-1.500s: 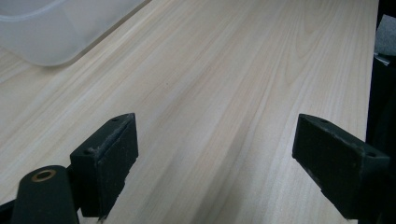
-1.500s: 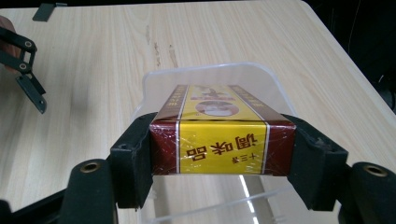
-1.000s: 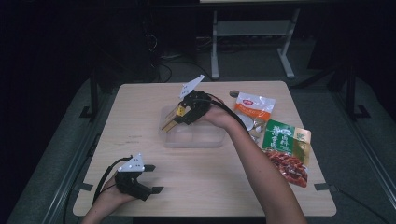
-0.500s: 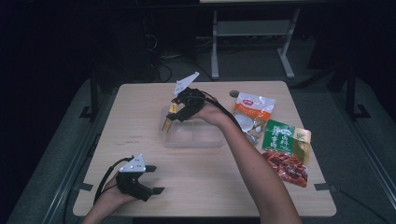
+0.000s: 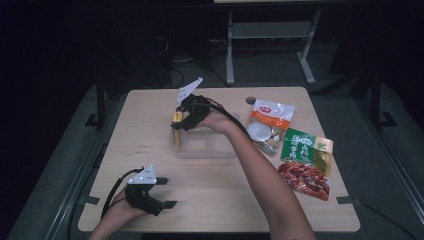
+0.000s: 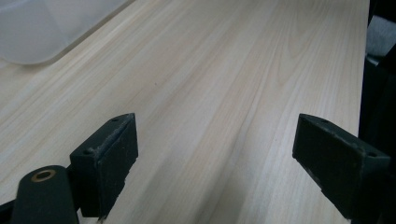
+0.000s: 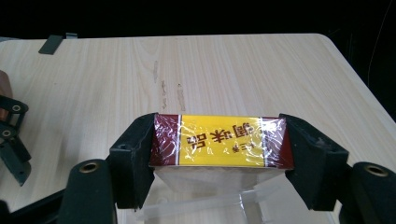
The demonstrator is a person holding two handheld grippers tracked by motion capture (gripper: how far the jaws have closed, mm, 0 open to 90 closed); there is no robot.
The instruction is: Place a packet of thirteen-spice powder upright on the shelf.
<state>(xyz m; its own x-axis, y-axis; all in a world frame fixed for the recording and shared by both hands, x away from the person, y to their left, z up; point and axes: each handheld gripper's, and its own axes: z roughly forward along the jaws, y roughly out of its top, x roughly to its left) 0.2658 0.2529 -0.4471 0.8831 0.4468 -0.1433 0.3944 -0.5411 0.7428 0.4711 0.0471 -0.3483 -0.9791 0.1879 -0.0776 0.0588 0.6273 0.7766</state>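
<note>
Right gripper (image 7: 219,154) pinches yellow packet (image 7: 219,141), seemingly above clear tray (image 5: 207,147), frame centre; left gripper (image 6: 219,163) jaws spread, lower left.

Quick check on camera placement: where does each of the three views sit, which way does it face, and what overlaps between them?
High view: above the person's side, facing forward and down on the table; both forearms, left gripper, right gripper.
Left gripper view: rides the left gripper, looking low across bare table wood; its two black jaws stand apart, nothing between.
Right gripper view: rides the right gripper, facing the table's far edge; its jaws clamp a yellow packet.
Shared: the yellow packet also shows in the high view; the clear plastic box appears in the left gripper view.
</note>
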